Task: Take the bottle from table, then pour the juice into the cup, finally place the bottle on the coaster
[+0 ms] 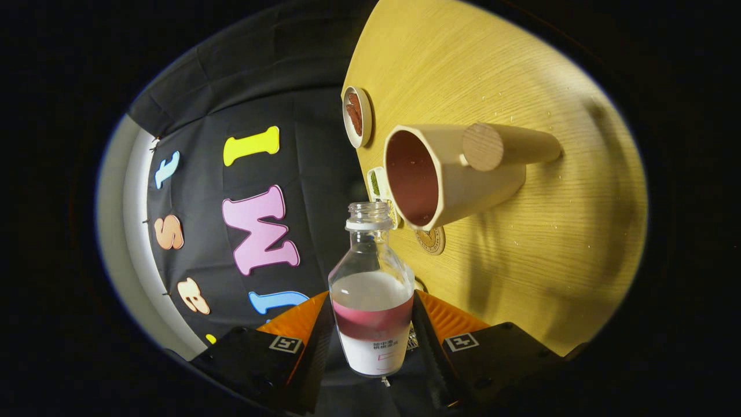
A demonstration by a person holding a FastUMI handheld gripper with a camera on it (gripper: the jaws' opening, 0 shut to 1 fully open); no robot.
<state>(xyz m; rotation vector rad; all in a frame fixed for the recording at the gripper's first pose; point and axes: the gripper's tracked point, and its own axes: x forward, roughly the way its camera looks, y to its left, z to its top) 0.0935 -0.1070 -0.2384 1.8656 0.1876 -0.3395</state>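
My gripper [372, 315] is shut on a clear glass bottle [370, 272], one finger on each side of its lower body. The bottle has no cap and a white label, and dark red juice sits low in it near the fingers. It is turned about level with the wooden table [556, 231], its open mouth close beside the rim of the cup [457, 174]. The cup is cream with a round wooden handle, and its inside looks reddish. A small round brown and gold coaster [431, 240] lies on the table just beside the cup's base, partly hidden.
A round white dish [356, 116] with something brown in it lies on the table beyond the cup. A small square pad with a green patch [377, 184] peeks out behind the cup's rim. The table's edge runs next to both.
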